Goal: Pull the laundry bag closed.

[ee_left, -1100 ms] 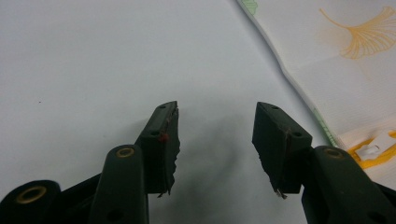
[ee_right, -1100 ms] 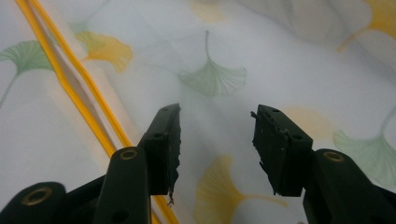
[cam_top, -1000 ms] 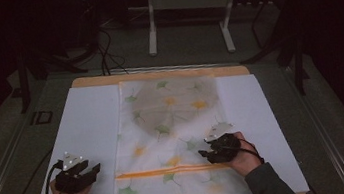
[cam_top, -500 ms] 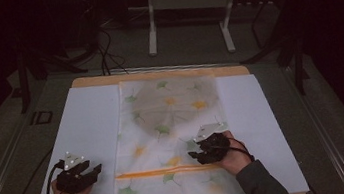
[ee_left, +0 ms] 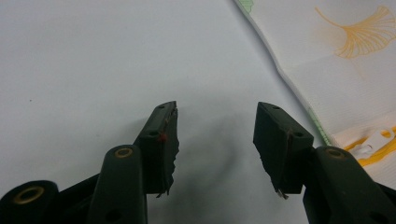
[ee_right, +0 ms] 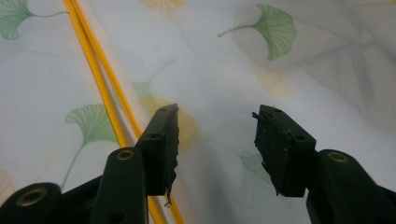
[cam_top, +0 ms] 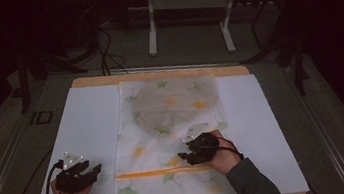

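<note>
Zip bag [cam_top: 171, 142] unmoved; right hand-held gripper [cam_top: 184, 156] has slid leftward over it

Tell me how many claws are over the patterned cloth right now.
1. The right claw hovers open over the leaf-print cloth near its orange stripe; the left claw is over the white sheet.

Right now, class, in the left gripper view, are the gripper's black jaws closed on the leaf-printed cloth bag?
No: the left gripper has its jaws apart over the bare white table cover, with the leaf-printed cloth bag off to one side.
</note>
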### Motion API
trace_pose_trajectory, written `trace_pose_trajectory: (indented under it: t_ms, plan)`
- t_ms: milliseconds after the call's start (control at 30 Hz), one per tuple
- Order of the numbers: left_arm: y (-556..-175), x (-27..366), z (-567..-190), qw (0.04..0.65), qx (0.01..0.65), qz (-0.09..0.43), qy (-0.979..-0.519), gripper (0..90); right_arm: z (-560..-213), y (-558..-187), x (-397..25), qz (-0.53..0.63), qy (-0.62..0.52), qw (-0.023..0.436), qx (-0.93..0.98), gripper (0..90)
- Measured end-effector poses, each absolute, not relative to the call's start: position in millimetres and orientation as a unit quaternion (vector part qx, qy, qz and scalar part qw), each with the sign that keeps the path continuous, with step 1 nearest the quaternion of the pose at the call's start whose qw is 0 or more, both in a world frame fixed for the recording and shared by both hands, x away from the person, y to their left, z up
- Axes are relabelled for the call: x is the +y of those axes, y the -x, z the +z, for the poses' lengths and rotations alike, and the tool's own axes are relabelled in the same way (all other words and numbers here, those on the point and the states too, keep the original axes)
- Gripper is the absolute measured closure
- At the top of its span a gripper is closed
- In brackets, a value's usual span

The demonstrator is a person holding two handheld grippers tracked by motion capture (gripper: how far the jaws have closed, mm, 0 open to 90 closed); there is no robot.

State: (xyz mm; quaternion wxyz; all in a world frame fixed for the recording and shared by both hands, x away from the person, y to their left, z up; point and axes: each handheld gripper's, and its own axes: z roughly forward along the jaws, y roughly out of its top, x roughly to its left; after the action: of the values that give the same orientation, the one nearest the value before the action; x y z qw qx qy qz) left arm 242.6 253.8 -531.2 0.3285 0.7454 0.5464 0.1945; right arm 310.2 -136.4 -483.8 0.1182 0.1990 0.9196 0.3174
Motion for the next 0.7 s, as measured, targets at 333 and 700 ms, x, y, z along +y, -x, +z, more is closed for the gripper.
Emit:
trace_pose_trajectory:
  t_ms: [333, 700]
  plan:
    - [-243, 254, -531, 0.328, 0.545, 0.193, -0.747, 49.8, -485, -310, -119, 0.318, -0.183, 0.115, 0.923, 48.9]
    - [-243, 254, -532, 0.327, 0.543, 0.191, -0.749, 50.1, -488, -309, -95, 0.324, -0.15, 0.098, 0.929, 48.8]
